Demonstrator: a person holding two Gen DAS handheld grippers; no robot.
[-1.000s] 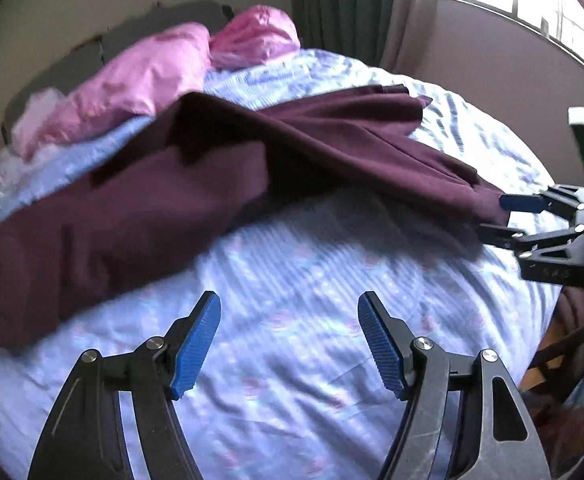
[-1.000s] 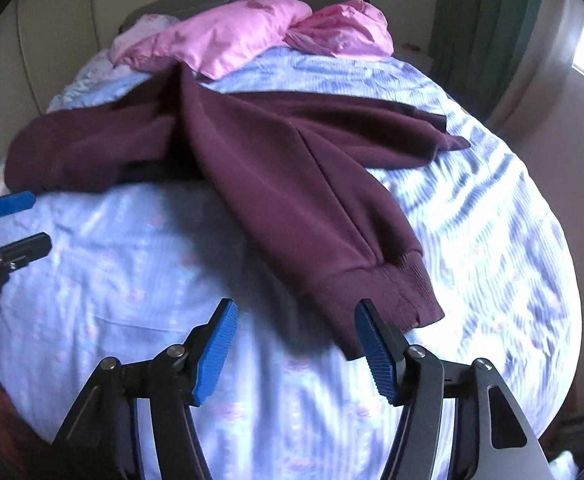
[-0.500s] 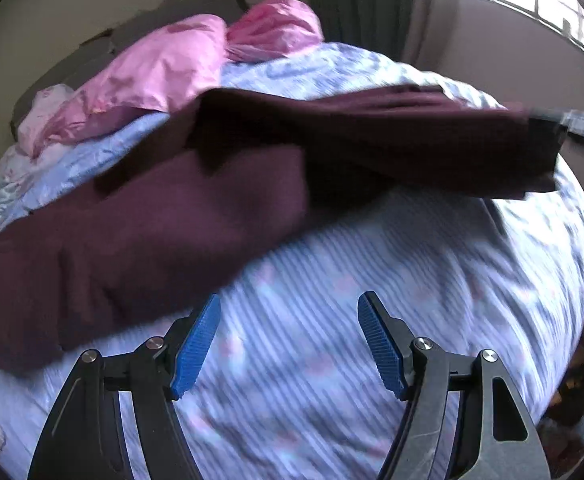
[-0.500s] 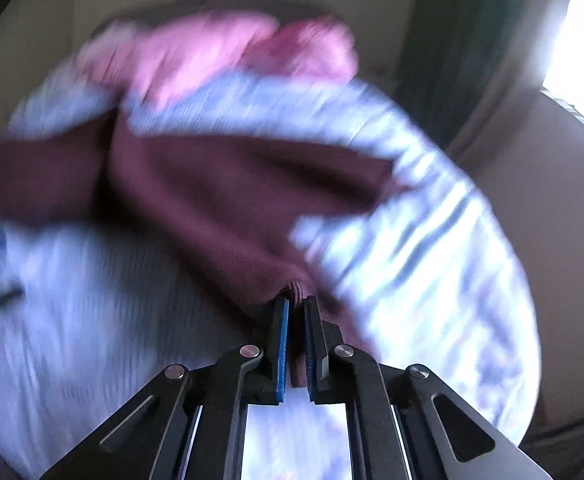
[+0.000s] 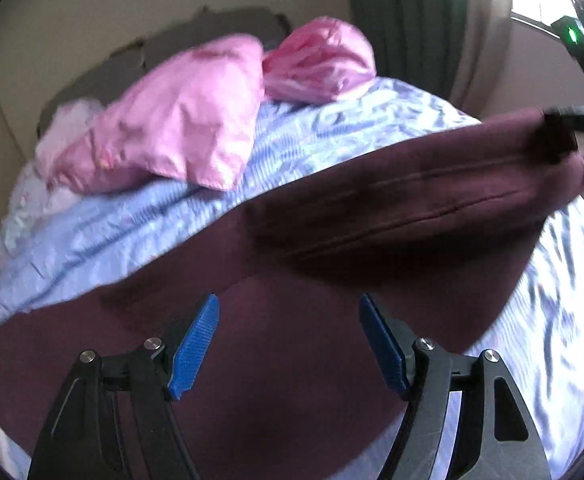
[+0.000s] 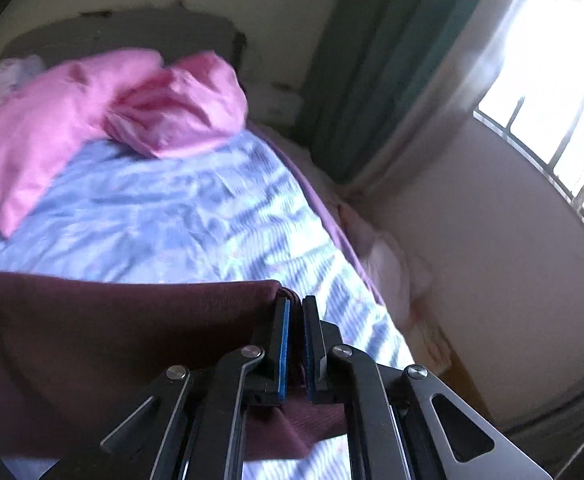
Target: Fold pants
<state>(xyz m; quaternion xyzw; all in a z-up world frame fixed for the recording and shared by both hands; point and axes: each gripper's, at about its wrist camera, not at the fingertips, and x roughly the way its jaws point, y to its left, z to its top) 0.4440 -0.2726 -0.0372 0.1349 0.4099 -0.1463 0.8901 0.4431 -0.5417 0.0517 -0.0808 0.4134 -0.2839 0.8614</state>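
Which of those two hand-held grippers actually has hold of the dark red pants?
The right hand-held gripper: its blue pads are clamped on the cuff of the maroon pants, lifting that leg. The left hand-held gripper hangs open above the cloth, gripping nothing.

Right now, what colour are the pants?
Dark maroon pants, plain, no pattern; clearest in the left wrist view.

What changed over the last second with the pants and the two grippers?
The right gripper closed on the cuff of the maroon pants and lifted that leg off the blue bedsheet, carrying it toward the window side. The left gripper moved forward from bare sheet to hover over the pants' wide part. Unchanged: left gripper open and empty, pink pillows at the head of the bed.
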